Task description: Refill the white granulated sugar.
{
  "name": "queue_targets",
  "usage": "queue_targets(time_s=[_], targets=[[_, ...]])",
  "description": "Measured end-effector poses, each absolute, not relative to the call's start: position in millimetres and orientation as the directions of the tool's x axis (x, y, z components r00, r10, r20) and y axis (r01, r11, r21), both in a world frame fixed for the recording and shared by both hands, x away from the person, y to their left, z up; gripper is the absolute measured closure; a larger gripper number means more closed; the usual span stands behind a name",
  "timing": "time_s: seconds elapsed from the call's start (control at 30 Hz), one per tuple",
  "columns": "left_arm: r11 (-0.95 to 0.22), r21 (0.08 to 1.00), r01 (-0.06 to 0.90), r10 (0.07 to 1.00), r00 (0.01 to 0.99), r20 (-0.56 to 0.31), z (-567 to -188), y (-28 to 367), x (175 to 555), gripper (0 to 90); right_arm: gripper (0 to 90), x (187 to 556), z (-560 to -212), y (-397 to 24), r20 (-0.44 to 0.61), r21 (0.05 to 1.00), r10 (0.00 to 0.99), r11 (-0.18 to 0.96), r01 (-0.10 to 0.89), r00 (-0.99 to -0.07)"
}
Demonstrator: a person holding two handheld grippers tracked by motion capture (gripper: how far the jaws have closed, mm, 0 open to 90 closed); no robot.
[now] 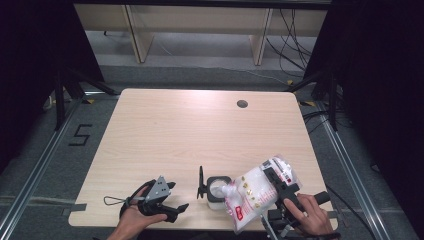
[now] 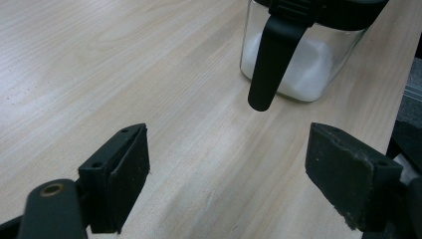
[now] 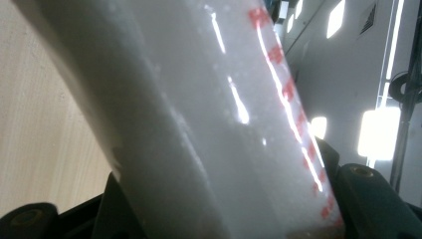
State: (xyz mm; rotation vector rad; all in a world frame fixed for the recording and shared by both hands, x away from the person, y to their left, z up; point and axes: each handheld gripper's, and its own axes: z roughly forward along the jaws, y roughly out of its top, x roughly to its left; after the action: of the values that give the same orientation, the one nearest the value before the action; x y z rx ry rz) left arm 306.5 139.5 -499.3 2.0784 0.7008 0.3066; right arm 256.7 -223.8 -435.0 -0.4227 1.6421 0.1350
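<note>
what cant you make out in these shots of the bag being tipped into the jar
- High view: print on the bag is too small to read.
- High view: the jar mouth is hidden by the bag's corner, so any flow can't be told.
- Right gripper view: the right gripper fingers are covered by the bag.
- Left gripper view: the jar's top is cut off by the upper edge.

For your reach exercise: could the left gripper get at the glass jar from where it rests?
Probably yes. The left gripper is open, and bare table lies between it and the glass jar; only the jar's hanging black clasp faces it.
</note>
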Motion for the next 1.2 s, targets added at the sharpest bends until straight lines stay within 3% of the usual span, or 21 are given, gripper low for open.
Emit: queue_targets(time_s=[0.1,0.37,1.2], targets=[[-0.464,0.809,0.362,0.582,0.813,-0.031,-498.6,141.4,306.9,17.2,47.6,258.5,-438.5,-226.9,-0.985,-0.103,-0.143,0.932,-0.347,-0.092],[-0.439,0.818,0.372,0.591,0.805,-0.048,-499.4,139.6,306.1,17.2,47.6,262.3,-441.9,-233.6,-0.986,-0.078,-0.122,0.938,-0.337,-0.113],[-0.471,0.808,0.353,0.583,0.812,-0.015,-497.8,142.1,307.4,17.2,47.7,260.8,-440.5,-232.4,-0.987,-0.084,-0.124,0.938,-0.337,-0.101]])
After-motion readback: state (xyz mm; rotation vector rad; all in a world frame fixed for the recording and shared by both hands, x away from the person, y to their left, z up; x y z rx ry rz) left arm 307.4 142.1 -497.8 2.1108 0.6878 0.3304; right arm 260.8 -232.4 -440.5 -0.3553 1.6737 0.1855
